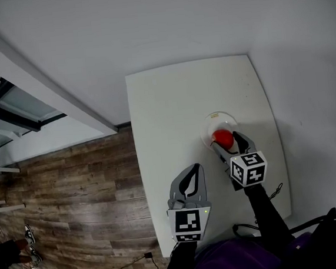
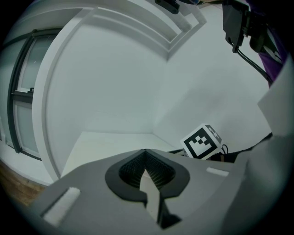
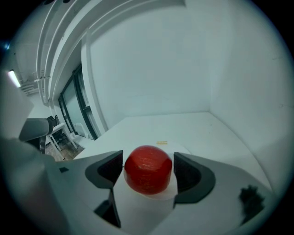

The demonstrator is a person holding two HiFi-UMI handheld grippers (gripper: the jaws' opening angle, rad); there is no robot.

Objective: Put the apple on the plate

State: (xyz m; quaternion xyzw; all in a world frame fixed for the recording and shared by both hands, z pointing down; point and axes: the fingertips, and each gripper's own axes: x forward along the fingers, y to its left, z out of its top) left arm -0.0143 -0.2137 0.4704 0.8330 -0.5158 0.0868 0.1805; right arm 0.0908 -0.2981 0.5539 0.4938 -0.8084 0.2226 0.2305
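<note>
Apple (image 1: 222, 137) is sitting on the plate (image 1: 218, 119), centre-right of frame. Right gripper (image 3: 148, 170) is bracketing it, jaws seemingly slack (back straight out, no nudging). Left gripper (image 2: 147, 167) is idling, pressed together.

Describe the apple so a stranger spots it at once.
Start at the white table; near its right edge lies a white plate. The apple sits on it, between the jaws of the right tongs: round, and the only red thing among white and grey.

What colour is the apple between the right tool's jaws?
The apple is plain red; the right gripper view shows it best.
</note>
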